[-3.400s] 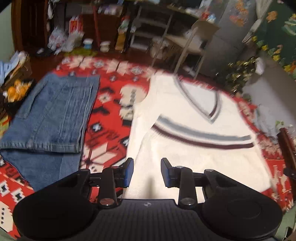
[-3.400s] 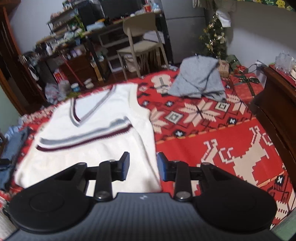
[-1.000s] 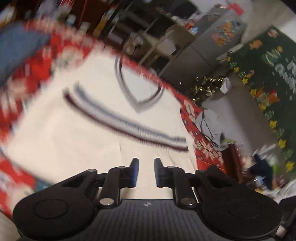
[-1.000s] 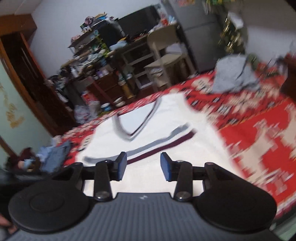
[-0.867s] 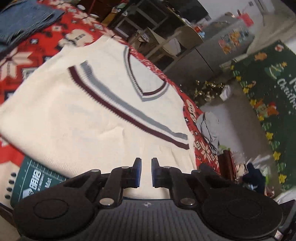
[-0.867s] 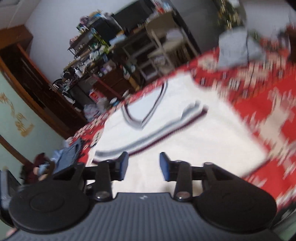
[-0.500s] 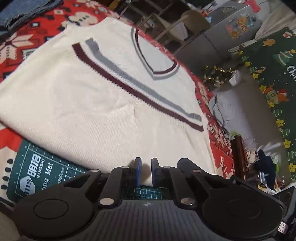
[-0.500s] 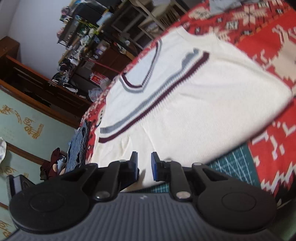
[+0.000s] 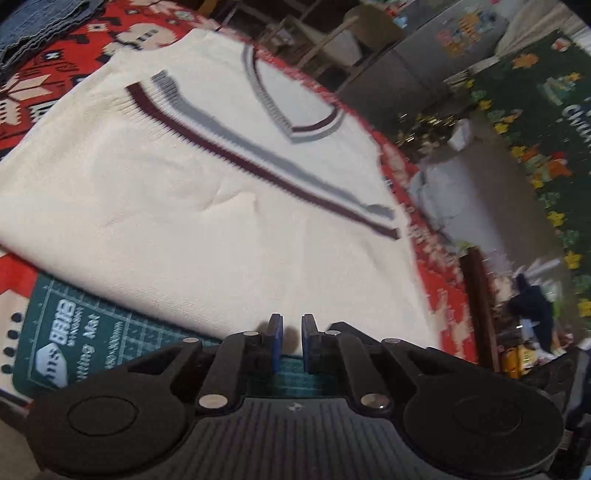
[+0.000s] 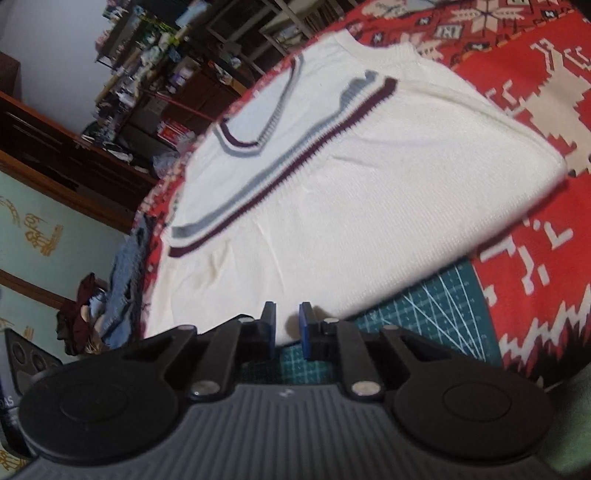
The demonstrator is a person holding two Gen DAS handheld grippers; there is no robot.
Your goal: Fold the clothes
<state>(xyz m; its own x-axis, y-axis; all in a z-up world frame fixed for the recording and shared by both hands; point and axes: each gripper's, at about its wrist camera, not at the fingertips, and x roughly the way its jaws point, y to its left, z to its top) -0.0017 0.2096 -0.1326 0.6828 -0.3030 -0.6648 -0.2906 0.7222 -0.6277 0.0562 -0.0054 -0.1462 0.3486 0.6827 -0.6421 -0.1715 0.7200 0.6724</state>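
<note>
A pile of blue denim [image 9: 40,22] sits at the far left on a red patterned rug [image 9: 33,92]. Just to its right, a cream V-neck sweater vest [image 9: 207,206] with grey and maroon chest stripes lies flat, front up, across the rug. Its bottom hem overlaps a green cutting mat [image 9: 74,343] nearest the cameras.

The left gripper [image 9: 289,334] rests low at the hem, toward the vest's left half. Its blue pads are drawn close together with the hem's edge between them, apparently pinching the knit.

Further right, the right gripper [image 10: 287,323] meets the same hem. Its jaws are closing, with the cream fabric [image 10: 332,206] between the pads; whether they already press it is not clear. The green mat [image 10: 436,321] shows bare just beside it, and beyond that the rug [image 10: 535,258] runs on. A chair [image 9: 354,33] and cluttered shelves [image 10: 155,51] stand behind.
</note>
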